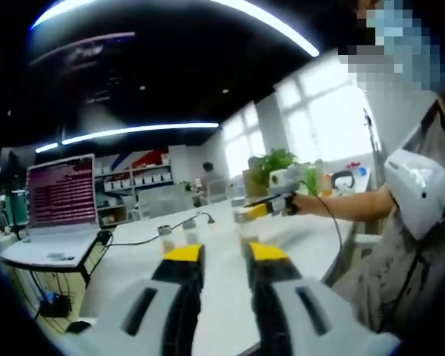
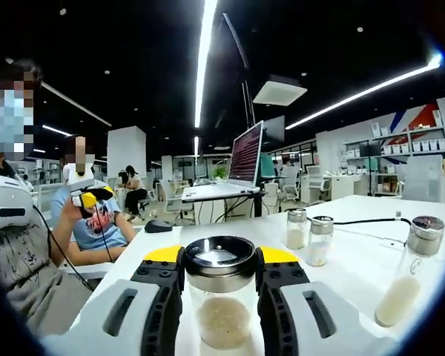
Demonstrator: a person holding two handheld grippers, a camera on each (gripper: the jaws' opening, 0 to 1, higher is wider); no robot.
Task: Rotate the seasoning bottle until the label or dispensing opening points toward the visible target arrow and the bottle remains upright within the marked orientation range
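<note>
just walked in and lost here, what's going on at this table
A person is working with a handheld gripper in each hand at a white table. The right gripper is closed around a seasoning bottle with a dark lid, standing upright with pale grains inside. The left gripper is raised over the table with its jaws apart, holding nothing. Three more shakers stand nearby, and a laptop sits on a side desk.

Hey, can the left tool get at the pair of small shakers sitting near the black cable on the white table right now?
Probably yes. The left tool is open and empty, pointing across the white table toward the two small shakers, with bare tabletop between them. The black cable lies beside them, not across the path.
</note>
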